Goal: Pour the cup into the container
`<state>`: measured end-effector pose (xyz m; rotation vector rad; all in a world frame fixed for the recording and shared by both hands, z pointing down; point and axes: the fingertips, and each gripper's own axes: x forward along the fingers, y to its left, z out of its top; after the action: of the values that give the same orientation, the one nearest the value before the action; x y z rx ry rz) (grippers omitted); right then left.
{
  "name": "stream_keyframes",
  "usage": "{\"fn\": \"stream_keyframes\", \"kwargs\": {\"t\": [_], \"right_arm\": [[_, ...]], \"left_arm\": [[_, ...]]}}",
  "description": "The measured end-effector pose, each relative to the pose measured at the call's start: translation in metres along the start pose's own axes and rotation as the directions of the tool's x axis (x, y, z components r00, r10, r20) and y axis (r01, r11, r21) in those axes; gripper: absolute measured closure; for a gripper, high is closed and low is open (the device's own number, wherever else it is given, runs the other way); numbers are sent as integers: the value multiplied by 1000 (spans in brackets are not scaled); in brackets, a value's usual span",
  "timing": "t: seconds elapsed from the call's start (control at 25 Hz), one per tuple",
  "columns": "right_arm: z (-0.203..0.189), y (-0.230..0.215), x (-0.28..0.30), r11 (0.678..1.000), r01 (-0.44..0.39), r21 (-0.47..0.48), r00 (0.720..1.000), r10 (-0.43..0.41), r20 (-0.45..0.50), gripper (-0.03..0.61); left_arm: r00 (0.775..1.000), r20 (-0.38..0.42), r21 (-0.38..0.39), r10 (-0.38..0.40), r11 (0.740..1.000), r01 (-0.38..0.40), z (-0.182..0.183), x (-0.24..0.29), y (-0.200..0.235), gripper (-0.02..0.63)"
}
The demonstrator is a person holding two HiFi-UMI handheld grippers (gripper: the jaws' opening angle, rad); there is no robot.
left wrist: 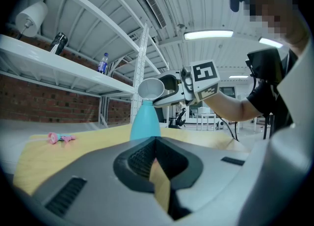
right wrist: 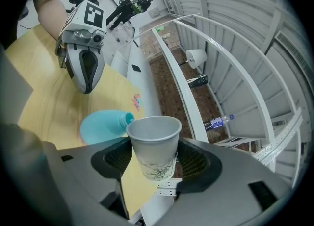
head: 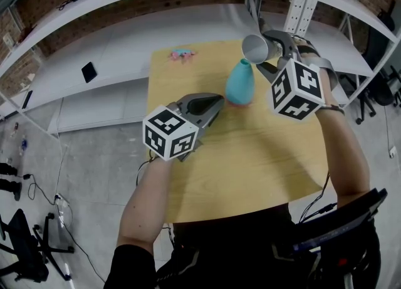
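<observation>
Two jaws of the right gripper [right wrist: 153, 163] are squeezed on the paper cup [right wrist: 153, 144], tipped just above the small mouth of the blue container [head: 240, 83]. That mouth could be missed and a spill made. Nothing is held by the left gripper [left wrist: 156, 146], its jaws pressed together nearby.

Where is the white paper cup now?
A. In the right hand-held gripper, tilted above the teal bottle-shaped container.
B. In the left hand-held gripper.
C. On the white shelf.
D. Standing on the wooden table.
A: the white paper cup is clamped between the jaws of the right hand-held gripper, tipped just over the mouth of the teal bottle-shaped container.
</observation>
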<state>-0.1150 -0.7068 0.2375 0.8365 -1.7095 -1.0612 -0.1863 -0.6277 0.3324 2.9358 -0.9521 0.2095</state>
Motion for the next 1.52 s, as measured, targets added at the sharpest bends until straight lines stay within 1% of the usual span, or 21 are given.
{"fn": "stream_keyframes", "kwargs": {"t": [0.72, 1.12, 1.24, 1.36, 1.44, 1.52], "right_arm": [[1, -6, -4, 999, 22, -26, 1000, -22, 1, 287], [3, -4, -2, 1000, 18, -7, 1000, -18, 12, 287], [0, -2, 0, 999, 2, 49, 1000, -3, 26, 287], [-4, 3, 2, 984, -47, 170, 997, 35, 69, 287], [-6, 7, 3, 958, -88, 273, 992, 59, 112, 287], [-10, 8, 2, 923, -119, 366, 986, 68, 150, 287]], "left_arm": [[1000, 0, 1, 1, 1000, -1, 0, 0, -1, 614], [1000, 0, 1, 1, 1000, -1, 0, -1, 1, 614], [1000, 1, 1, 1, 1000, -1, 0, 0, 1, 614], [1000, 0, 1, 0, 1000, 0, 1, 0, 1, 614], [1000, 0, 0, 0, 1000, 0, 1, 0, 1, 614], [1000, 0, 0, 0, 1000, 0, 0, -1, 1, 614]]}}
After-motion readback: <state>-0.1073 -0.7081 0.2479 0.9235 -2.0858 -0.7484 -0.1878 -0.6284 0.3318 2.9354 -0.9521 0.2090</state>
